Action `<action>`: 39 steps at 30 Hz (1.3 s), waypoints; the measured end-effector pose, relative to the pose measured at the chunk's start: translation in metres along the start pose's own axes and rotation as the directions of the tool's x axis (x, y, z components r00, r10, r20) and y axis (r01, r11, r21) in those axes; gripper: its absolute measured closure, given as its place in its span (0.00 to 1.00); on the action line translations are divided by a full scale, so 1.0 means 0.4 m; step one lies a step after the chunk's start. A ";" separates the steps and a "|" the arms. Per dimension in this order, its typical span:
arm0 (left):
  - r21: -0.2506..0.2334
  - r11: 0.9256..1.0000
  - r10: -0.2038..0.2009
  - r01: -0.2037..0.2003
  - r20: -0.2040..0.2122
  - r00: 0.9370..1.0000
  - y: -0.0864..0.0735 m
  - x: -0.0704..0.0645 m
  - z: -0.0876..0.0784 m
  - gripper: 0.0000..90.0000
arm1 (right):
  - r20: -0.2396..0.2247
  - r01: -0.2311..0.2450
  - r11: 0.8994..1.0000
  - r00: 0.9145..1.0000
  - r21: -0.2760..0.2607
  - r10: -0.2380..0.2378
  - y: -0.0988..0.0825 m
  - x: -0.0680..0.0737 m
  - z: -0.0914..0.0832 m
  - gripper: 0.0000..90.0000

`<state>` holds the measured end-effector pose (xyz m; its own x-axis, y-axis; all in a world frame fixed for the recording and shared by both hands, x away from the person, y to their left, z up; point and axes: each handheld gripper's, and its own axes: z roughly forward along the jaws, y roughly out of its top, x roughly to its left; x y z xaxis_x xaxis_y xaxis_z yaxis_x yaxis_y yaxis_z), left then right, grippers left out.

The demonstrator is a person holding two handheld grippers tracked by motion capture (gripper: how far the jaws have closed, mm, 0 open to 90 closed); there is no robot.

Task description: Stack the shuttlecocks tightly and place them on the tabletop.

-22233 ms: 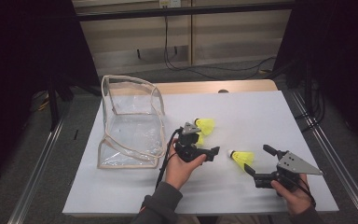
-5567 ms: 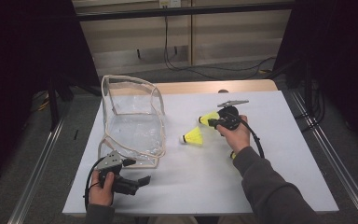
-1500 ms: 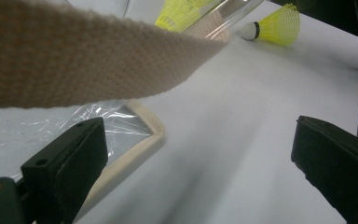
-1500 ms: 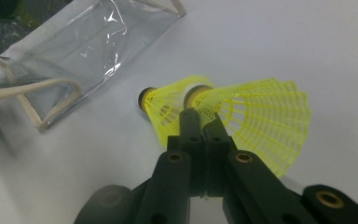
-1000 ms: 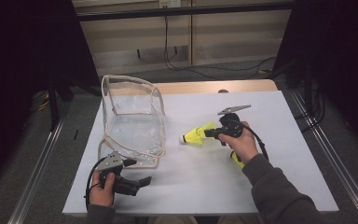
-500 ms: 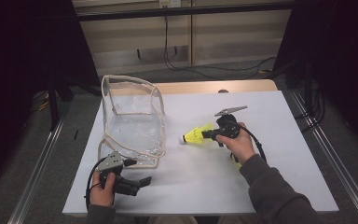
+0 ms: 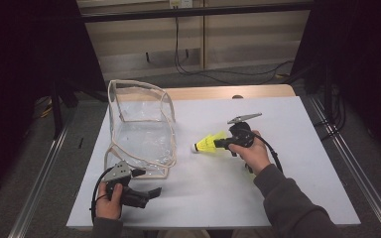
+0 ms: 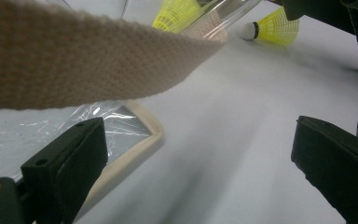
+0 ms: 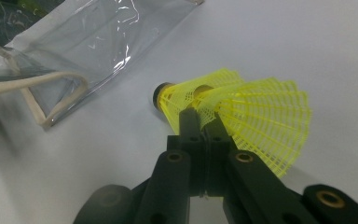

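Shuttlecock (image 7: pixel 208 144) | pinched by the skirt in right gripper (image 7: pixel 224 144), just off the desk (image 7: pixel 297 178) beside clear bag (image 7: pixel 141 129) | mid-carry, looks like | next: swing over bag's mouth, drop in | left gripper (image 7: pixel 146 194) spread, idle near bag's front corner

Clear plastic bag (image 7: pixel 141 130) standing upright on the white table (image 7: pixel 297 129), blocking its left-centre, bare tabletop right of the bag and behind it, yellow shuttlecock (image 7: pixel 209 143) lying just right of the bag.
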<state>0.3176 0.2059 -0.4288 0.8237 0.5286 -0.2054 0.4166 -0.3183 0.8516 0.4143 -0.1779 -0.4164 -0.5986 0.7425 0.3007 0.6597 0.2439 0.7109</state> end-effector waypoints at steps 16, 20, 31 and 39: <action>0.002 1.000 0.001 -0.001 0.001 1.000 0.000 0.000 0.000 0.04 | -0.011 -0.001 1.000 1.000 -0.001 0.001 -0.001 0.004 0.006 0.99; 0.000 1.000 0.001 -0.001 0.002 1.000 0.000 0.000 0.001 0.04 | -0.012 -0.001 1.000 1.000 0.001 0.001 -0.001 0.006 0.007 0.99; 0.000 1.000 0.000 0.000 0.001 1.000 0.000 0.000 0.000 0.04 | -0.015 -0.002 1.000 1.000 0.010 0.003 -0.003 0.006 0.016 0.99; 0.001 1.000 0.001 -0.001 0.000 1.000 -0.001 0.000 0.001 0.04 | -0.017 -0.005 1.000 1.000 0.017 0.006 -0.005 0.004 0.021 0.99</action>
<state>0.3177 0.2056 -0.4293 0.8241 0.5282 -0.2049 0.4164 -0.3194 0.8512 0.4160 -0.1718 -0.4226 -0.6027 0.7329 0.3156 0.6705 0.2506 0.6983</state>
